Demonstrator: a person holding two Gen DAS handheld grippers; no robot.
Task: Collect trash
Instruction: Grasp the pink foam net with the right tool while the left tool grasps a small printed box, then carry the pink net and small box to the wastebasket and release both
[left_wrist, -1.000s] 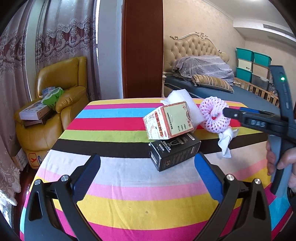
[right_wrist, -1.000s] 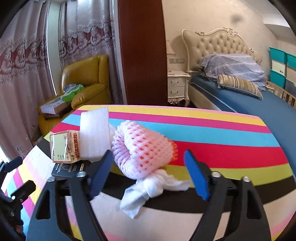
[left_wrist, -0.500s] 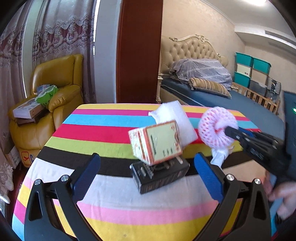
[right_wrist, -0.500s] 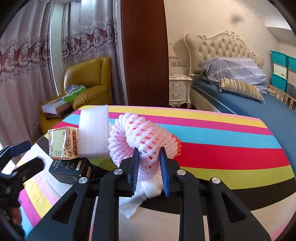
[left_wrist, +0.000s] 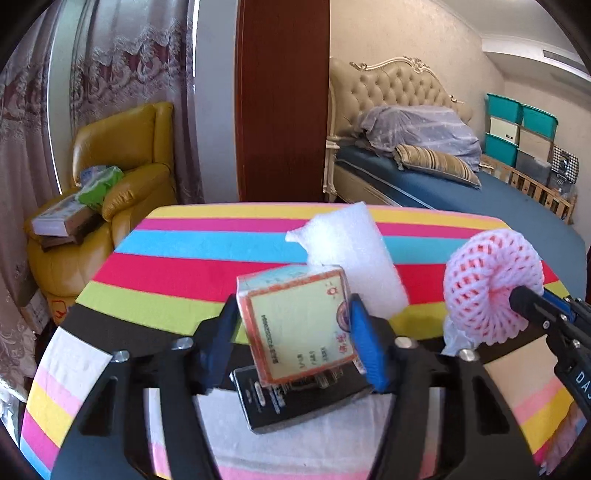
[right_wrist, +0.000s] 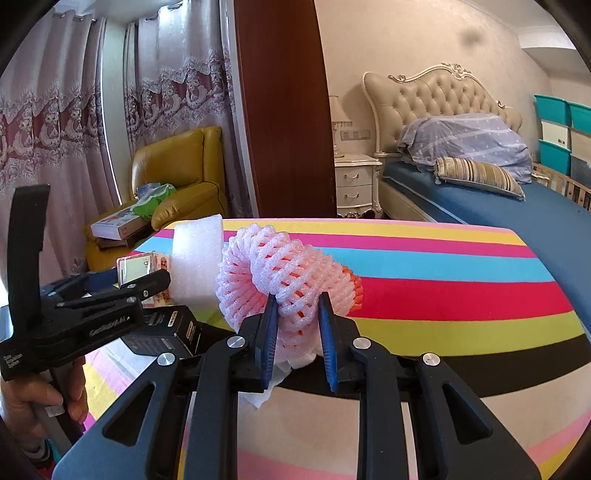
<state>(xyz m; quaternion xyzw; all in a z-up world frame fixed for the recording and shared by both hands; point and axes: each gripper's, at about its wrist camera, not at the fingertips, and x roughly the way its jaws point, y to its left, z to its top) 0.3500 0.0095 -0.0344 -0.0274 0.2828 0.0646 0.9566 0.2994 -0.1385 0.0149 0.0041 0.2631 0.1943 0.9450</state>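
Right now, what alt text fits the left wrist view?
The left gripper is shut on a small red-bordered cardboard carton above a black box on a striped tablecloth; at right, the right gripper pinches a pink foam fruit net.

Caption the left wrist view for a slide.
Left gripper clamps a carton above a black box; right gripper holds pink foam net.

Black box (left_wrist: 295, 402) half behind carton (left_wrist: 299, 325).
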